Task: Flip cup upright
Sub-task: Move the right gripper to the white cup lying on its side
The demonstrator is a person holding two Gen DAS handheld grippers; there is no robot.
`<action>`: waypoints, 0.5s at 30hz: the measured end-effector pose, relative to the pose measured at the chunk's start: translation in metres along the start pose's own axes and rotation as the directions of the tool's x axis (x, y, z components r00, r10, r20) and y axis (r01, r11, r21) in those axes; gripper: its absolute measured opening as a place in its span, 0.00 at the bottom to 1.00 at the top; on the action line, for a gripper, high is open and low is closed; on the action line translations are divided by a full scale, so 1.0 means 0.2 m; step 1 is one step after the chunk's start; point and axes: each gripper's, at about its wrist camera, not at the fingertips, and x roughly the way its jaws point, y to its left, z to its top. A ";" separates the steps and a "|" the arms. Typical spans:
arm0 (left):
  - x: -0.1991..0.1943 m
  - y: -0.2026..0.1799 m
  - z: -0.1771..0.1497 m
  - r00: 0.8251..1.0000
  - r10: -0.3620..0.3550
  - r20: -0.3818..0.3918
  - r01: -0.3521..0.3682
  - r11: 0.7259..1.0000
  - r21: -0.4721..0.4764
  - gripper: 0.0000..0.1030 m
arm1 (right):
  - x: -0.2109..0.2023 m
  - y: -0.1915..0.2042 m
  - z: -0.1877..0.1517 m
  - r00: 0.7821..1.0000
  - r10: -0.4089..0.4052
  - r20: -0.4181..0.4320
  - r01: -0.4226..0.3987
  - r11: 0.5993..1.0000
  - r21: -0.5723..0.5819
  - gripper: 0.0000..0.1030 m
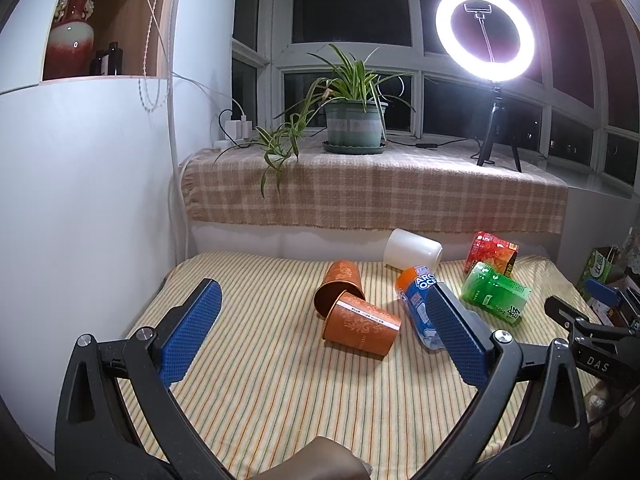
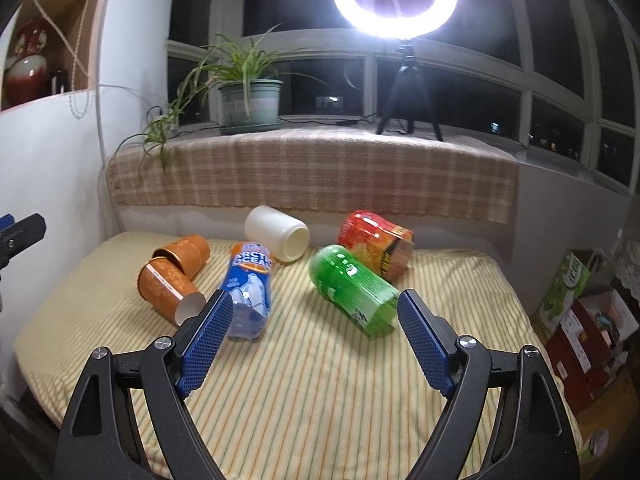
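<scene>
My left tongs point(image 1: 324, 320) are spread wide and hold nothing; ahead of them two orange cups point(image 1: 358, 326) lie on their sides, touching, on the striped cloth point(image 1: 260, 380). My right tongs point(image 2: 316, 320) are spread too, with a blue bottle point(image 2: 250, 292) and a green cup point(image 2: 356, 290) lying just beyond. Farther back lie a white cup point(image 2: 278, 238) and a red cup point(image 2: 374, 242).

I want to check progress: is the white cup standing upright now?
No, the white cup lies on its side on the striped cloth, mouth facing sideways.
</scene>
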 end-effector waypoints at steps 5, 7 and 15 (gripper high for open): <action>0.03 0.02 0.01 1.000 0.009 -0.013 -0.009 1.000 -0.008 1.00 | 0.10 0.02 0.07 0.998 0.055 -0.016 -0.056 0.998 -0.039 0.82; 0.04 0.03 0.01 1.000 0.015 -0.016 -0.015 1.000 -0.014 1.00 | 0.14 0.03 0.09 0.997 0.068 -0.022 -0.069 0.996 -0.058 0.82; 0.10 0.08 -0.01 0.998 0.022 -0.056 -0.023 0.999 -0.022 1.00 | 0.34 0.04 0.21 0.987 0.143 -0.078 -0.153 0.979 -0.133 0.82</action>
